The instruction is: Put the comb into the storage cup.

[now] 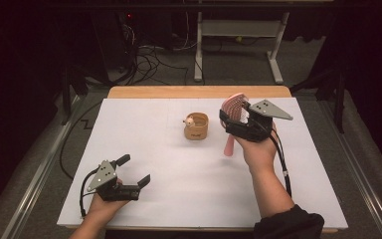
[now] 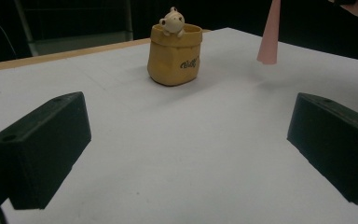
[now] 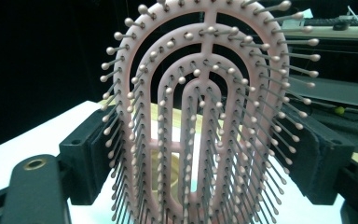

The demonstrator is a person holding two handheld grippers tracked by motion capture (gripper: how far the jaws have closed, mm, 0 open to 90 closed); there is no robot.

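Two grippers work around a yellow pot (image 1: 196,128) with a small figure on its rim. Just right of the pot, the right gripper (image 1: 235,118) clamps a pink hairbrush (image 1: 233,110) by its head, handle hanging above the white table (image 1: 179,169). Well nearer the person, left of the pot, the left gripper (image 1: 133,170) rests with jaws apart, holding nothing.

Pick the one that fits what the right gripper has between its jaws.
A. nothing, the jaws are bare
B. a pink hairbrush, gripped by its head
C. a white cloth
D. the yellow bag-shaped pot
B: in the right gripper view the right gripper has its jaws on either side of the pink hairbrush head, and the high view shows the handle hanging below near the yellow pot.
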